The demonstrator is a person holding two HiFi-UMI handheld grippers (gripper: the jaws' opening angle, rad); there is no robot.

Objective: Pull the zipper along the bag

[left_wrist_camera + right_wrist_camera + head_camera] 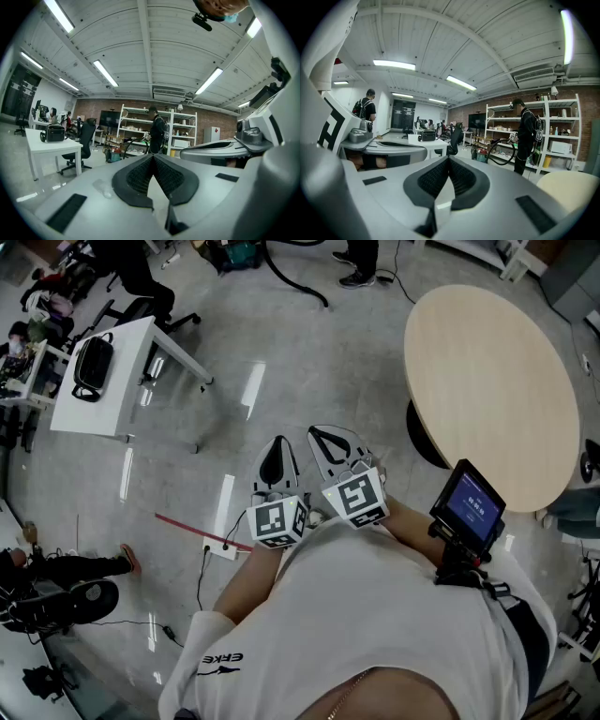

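Observation:
A black bag (pixel 92 367) stands on a white desk (pixel 117 399) far off at the upper left, out of reach of both grippers. It also shows small in the left gripper view as the black bag (pixel 55 132), and in the right gripper view as the black bag (pixel 426 136). The person holds both grippers close to the chest, pointing roughly level. The left gripper (pixel 275 457) (pixel 153 157) has its pads meeting at the tip, with nothing between them. The right gripper (pixel 333 442) (pixel 449 159) is likewise shut and empty. No zipper can be made out.
A round beige table (pixel 487 390) fills the upper right. A small screen on a mount (pixel 469 507) sits at the person's right side. A red strip (pixel 197 531) and a power strip with cable lie on the floor. Another person (pixel 156 129) stands by the shelves.

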